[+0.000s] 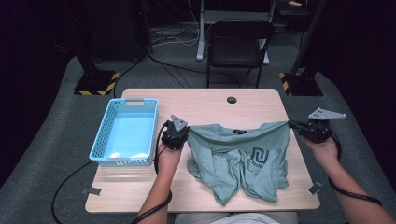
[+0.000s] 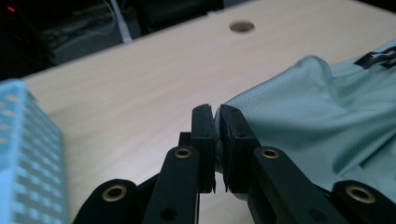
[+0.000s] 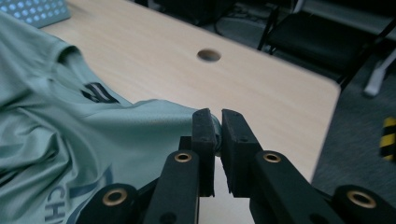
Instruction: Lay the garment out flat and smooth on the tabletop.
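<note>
A light blue basket (image 1: 125, 132) stands at the left of the bench (image 1: 205, 100). Beside it, the left tongs (image 1: 187, 131) are closed on one top corner of the green shirt (image 1: 243, 161). The shirt hangs stretched between both tongs, its lower part resting on the bench. The right tongs (image 1: 290, 124) pinch the other corner.

The grey-green shirt (image 1: 243, 154) carries a dark printed emblem with letters beneath it; "CHIN" can be made out in the high view and "CH" in the right gripper view, the rest hidden in folds. Its black neck label is too blurred to read.
</note>
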The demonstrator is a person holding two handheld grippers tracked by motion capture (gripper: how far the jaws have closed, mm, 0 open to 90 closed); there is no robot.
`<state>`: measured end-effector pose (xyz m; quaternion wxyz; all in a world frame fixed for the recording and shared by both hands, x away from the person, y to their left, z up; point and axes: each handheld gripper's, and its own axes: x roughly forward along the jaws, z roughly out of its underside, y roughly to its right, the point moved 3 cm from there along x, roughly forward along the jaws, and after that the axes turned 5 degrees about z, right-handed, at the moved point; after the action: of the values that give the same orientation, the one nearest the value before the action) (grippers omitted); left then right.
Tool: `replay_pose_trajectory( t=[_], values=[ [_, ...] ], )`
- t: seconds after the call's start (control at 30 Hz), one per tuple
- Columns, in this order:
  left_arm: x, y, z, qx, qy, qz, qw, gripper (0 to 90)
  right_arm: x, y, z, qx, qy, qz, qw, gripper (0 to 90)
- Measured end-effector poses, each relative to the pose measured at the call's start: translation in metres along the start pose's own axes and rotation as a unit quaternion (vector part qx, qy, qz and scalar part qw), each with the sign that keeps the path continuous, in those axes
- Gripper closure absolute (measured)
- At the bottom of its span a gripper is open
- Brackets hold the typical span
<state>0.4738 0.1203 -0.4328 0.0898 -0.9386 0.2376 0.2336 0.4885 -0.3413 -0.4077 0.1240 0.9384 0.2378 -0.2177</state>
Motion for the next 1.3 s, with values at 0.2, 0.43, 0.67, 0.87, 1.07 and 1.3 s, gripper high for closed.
replay_pose_trajectory(
  t=[0.2, 0.43, 0.67, 0.87, 1.07, 1.3],
  values=[
    [-0.006, -0.015, -0.014, -0.014, 0.018, -0.039, 0.999, 84.4, 0.001, 0.001, -0.025, -0.008, 0.036, 0.02, 0.9991, 83.3],
    [0.022, -0.017, 0.015, -0.038, -0.045, -0.042, 0.9974, 73.8, 0.04, -0.016, -0.008, -0.008, -0.017, -0.005, 0.9998, 73.3],
    [0.031, -0.015, 0.041, -0.056, -0.074, -0.032, 0.9952, 56.5, 0.046, -0.014, 0.016, 0.012, -0.049, -0.012, 0.9986, 61.2],
    [0.036, -0.014, 0.054, -0.069, -0.088, -0.026, 0.9933, 51.6, 0.051, -0.005, 0.052, 0.048, -0.089, -0.01, 0.9948, 57.3],
    [0.041, -0.013, 0.064, -0.073, -0.101, -0.022, 0.9919, 49.4, 0.064, -0.003, 0.086, 0.089, -0.128, -0.02, 0.9875, 54.0],
    [0.043, -0.011, 0.069, -0.077, -0.106, -0.015, 0.9913, 46.2, 0.075, -0.015, 0.096, 0.097, -0.144, -0.04, 0.984, 53.5]
  ],
)
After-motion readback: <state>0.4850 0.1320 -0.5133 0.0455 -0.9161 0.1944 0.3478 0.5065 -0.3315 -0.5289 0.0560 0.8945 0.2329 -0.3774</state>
